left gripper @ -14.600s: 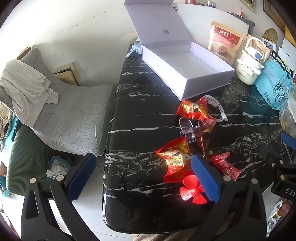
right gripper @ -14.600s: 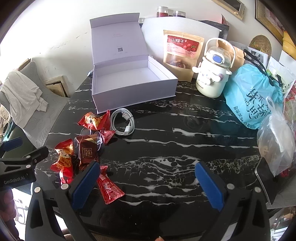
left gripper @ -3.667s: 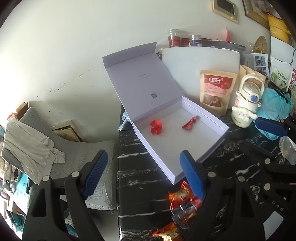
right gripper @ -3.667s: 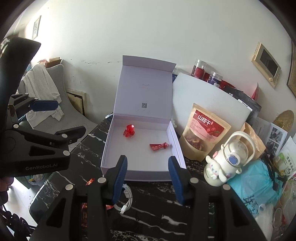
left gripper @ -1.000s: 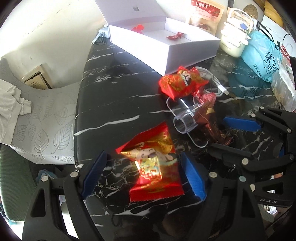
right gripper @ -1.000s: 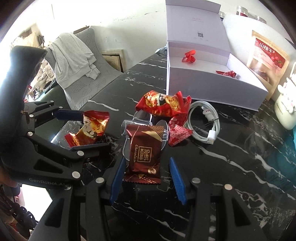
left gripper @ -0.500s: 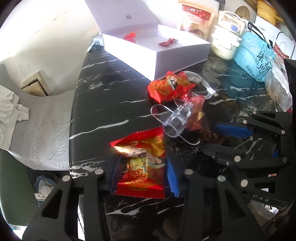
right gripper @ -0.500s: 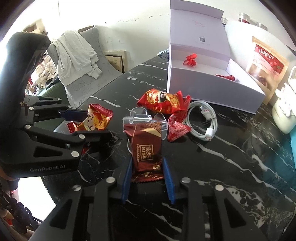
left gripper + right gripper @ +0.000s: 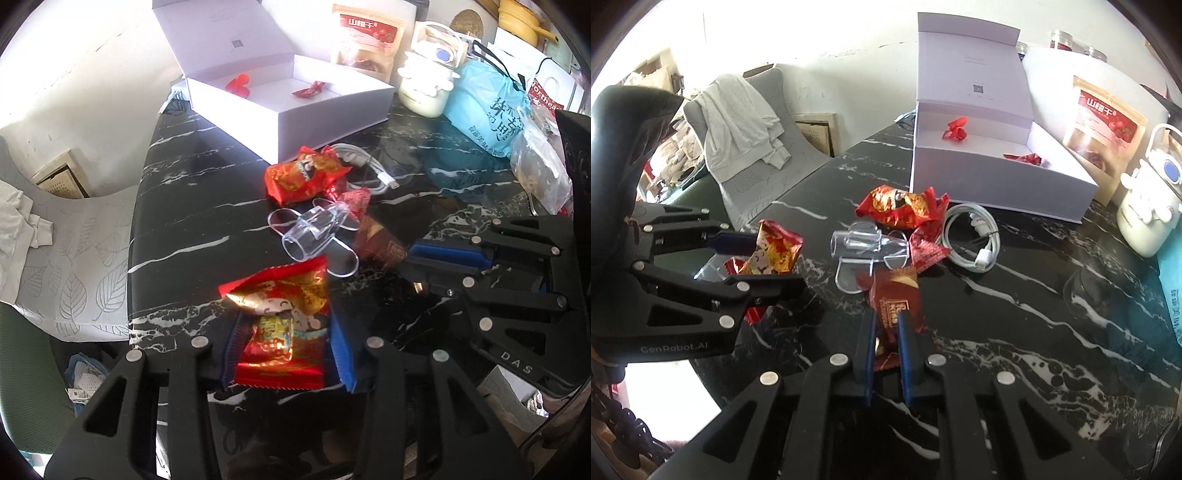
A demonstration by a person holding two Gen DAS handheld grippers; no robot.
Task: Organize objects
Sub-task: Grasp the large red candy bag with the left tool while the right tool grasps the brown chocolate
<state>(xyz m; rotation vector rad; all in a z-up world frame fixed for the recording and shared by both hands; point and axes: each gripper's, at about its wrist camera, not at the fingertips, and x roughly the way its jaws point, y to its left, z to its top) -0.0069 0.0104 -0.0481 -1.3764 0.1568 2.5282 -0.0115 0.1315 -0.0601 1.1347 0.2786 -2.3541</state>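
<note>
Red-gold snack packet (image 9: 282, 325) now clamped in left gripper (image 9: 284, 354) jaws, brown chocolate bar (image 9: 895, 306) pinched in right gripper (image 9: 886, 343); both ready for far white box (image 9: 979, 184).

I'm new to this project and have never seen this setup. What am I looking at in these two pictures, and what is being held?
No robot here: a person holds two hand-held grippers, each with a fisheye camera looking along its fingers. One picture is from the left gripper, the other from the right gripper. The left is shut on a red-gold snack packet; the right is shut on a brown chocolate packet. On the black marble table lie another red packet, a clear plastic piece and a white cable. Behind stands an open white box holding two small red items.
</note>
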